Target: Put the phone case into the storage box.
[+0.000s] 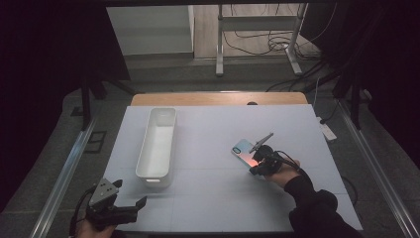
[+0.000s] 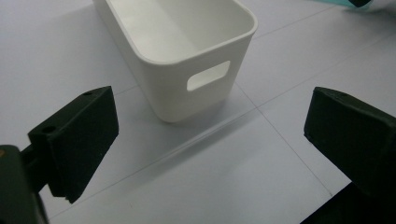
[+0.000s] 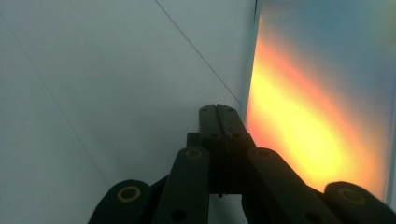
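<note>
A phone (image 1: pixel 242 149) with a back that shades from blue to orange lies flat on the white table cover, right of the middle. My right gripper (image 1: pixel 255 167) rests at the phone's near end, jaws shut. In the right gripper view the shut jaw tips (image 3: pixel 218 110) sit on the cover just left of the phone's (image 3: pixel 317 93) edge, with nothing between them. My left gripper (image 1: pixel 130 194) hovers at the near left corner, open. In the left gripper view it (image 2: pixel 210 126) has nothing between its jaws and faces the short end of a white bin (image 2: pixel 187 84).
The long white bin (image 1: pixel 144 148) stands empty, left of the middle, running away from me. The white cover (image 1: pixel 223 198) ends at a wooden desk edge (image 1: pixel 218 98) at the back. Metal rails run along both sides of the table, and cables lie on the floor behind it.
</note>
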`<move>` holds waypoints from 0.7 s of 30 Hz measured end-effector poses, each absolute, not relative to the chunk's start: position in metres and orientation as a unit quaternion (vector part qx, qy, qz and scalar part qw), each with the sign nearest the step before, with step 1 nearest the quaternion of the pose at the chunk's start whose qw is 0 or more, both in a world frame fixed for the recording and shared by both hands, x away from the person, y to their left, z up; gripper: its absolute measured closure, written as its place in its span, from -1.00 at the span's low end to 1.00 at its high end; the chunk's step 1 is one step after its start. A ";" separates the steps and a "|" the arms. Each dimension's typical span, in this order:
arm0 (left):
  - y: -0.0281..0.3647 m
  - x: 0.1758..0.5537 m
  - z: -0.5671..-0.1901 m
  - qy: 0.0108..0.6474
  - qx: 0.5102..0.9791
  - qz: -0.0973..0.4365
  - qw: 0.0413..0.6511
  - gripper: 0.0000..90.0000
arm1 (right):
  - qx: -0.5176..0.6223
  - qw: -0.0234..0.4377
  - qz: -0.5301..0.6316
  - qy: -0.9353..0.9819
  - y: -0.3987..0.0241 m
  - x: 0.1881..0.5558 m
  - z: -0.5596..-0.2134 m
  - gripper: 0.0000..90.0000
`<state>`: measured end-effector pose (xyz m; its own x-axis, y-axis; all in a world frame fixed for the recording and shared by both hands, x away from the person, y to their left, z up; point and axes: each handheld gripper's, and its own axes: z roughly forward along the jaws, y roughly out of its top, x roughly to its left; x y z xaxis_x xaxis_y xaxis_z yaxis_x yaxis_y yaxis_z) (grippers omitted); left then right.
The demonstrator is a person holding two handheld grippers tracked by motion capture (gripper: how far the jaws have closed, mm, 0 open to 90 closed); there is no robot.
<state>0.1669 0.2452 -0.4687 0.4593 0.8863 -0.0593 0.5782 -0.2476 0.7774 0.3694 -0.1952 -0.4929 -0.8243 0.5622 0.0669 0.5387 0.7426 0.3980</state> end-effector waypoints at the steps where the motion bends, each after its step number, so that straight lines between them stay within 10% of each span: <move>1: 0.245 0.167 -0.469 0.479 0.764 0.202 0.382 -0.91 | 0.296 0.029 0.205 0.933 -0.195 0.370 -0.491 0.98; 21: 0.244 0.168 -0.469 0.479 0.766 0.201 0.379 -0.91 | 0.325 0.066 0.210 0.920 -0.206 0.380 -0.473 0.28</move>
<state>0.1676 0.2442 -0.4689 0.4606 0.8860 -0.0543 0.5806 -0.2545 0.7734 0.3798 -0.2056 -0.4730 -0.7806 0.6249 0.0151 0.5697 0.7014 0.4284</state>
